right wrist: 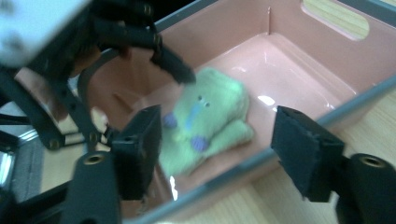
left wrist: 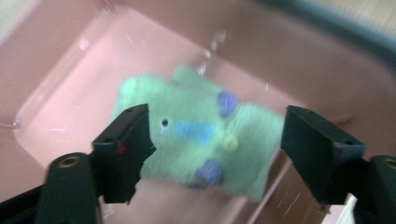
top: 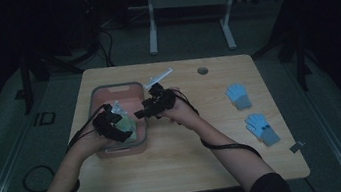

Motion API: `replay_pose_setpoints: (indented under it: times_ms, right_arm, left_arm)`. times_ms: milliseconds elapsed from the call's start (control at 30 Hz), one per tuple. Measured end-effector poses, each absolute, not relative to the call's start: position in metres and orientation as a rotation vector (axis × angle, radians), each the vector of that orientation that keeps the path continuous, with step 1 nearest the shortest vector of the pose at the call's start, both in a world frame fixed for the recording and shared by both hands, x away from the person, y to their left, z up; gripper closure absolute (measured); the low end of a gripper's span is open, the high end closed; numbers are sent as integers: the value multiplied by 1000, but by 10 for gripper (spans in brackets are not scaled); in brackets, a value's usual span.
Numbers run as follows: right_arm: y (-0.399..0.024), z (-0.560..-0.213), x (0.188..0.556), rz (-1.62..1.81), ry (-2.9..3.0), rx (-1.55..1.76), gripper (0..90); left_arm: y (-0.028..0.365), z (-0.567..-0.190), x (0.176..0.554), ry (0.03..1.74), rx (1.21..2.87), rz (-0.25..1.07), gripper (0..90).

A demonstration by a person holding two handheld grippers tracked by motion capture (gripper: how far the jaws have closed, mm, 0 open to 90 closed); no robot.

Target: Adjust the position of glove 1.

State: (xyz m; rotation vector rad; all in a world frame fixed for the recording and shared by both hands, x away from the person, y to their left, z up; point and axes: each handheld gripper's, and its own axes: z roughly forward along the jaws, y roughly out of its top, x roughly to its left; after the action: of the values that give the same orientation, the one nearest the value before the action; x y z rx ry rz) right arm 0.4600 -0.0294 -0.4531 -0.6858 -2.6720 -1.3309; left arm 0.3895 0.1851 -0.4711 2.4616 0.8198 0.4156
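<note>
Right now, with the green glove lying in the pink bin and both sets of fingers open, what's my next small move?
Probably draw the left gripper up and out of the pink bin. The green glove lies on the bin floor with nothing pressing on it, and both grippers are open, so it looks placed. That would free the right gripper, just outside the bin wall, for the two blue gloves on the table.

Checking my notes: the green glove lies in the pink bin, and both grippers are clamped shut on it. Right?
Not quite. The green glove does lie in the pink bin, but both gripper views show the left gripper and right gripper with jaws open, not clamped on it.
</note>
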Motion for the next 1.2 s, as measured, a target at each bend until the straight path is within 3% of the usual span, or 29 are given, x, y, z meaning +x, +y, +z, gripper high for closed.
replay_pose_setpoints:
  times_ms: [167,300,700,1200]
  right_arm:
    - [-53,-453,456,-1357,-2662,-709,270]
    - [-71,-455,453,-1371,-2657,-729,233]
    - [-114,-455,444,-1440,-2699,-735,245]
    - [-163,-455,425,-1433,-2763,-825,147]
  left_arm:
    - [175,-465,383,833,2413,422,77]
    - [165,-458,379,826,2358,434,42]
    - [133,-443,368,766,2216,473,40]
    - [76,-449,350,622,2183,372,40]
